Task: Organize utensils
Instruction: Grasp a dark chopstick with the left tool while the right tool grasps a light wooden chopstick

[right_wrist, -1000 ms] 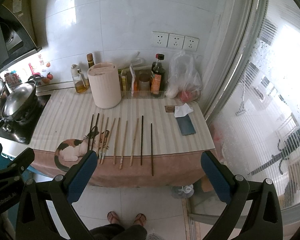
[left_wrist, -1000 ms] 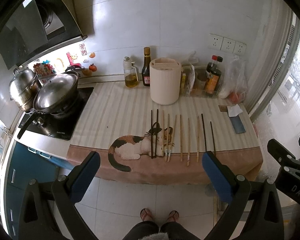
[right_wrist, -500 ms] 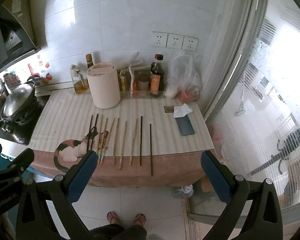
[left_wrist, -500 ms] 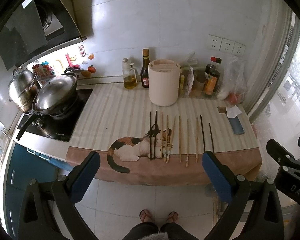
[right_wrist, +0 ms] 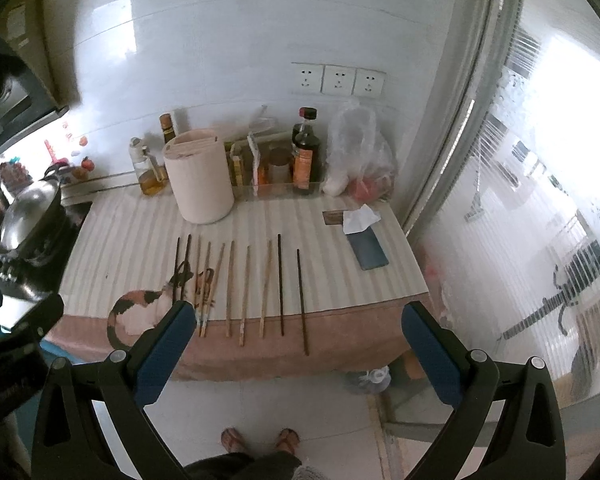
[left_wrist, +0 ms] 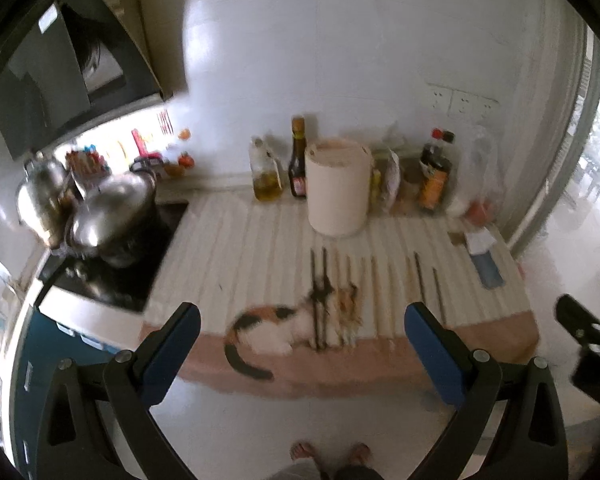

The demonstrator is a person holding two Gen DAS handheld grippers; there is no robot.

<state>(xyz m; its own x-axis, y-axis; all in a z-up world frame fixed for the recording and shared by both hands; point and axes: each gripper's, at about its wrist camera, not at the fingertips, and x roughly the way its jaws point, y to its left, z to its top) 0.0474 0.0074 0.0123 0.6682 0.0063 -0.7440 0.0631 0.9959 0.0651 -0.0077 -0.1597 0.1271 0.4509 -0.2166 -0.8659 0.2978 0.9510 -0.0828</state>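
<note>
Several chopsticks (right_wrist: 244, 284) lie in a row on the striped cloth of the counter (right_wrist: 340, 280), some dark, some pale wood; the left wrist view shows the chopsticks (left_wrist: 320, 300) blurred. Behind them stands a cream cylindrical holder (right_wrist: 199, 176) (left_wrist: 337, 186). My left gripper (left_wrist: 302, 330) is open and empty, held above the floor short of the counter's front edge. My right gripper (right_wrist: 300, 330) is also open and empty, just before the near ends of the chopsticks.
Bottles (right_wrist: 306, 152) and a plastic bag (right_wrist: 358, 152) line the back wall. A phone (right_wrist: 368, 250) and tissue (right_wrist: 360, 218) lie at the right. Pots (left_wrist: 112, 204) sit on the stove at the left. A person's feet (right_wrist: 260, 438) stand on the floor below.
Both grippers have moved forward toward the counter, which looks larger and nearer. The left wrist view is now motion-blurred. Both stay open.
</note>
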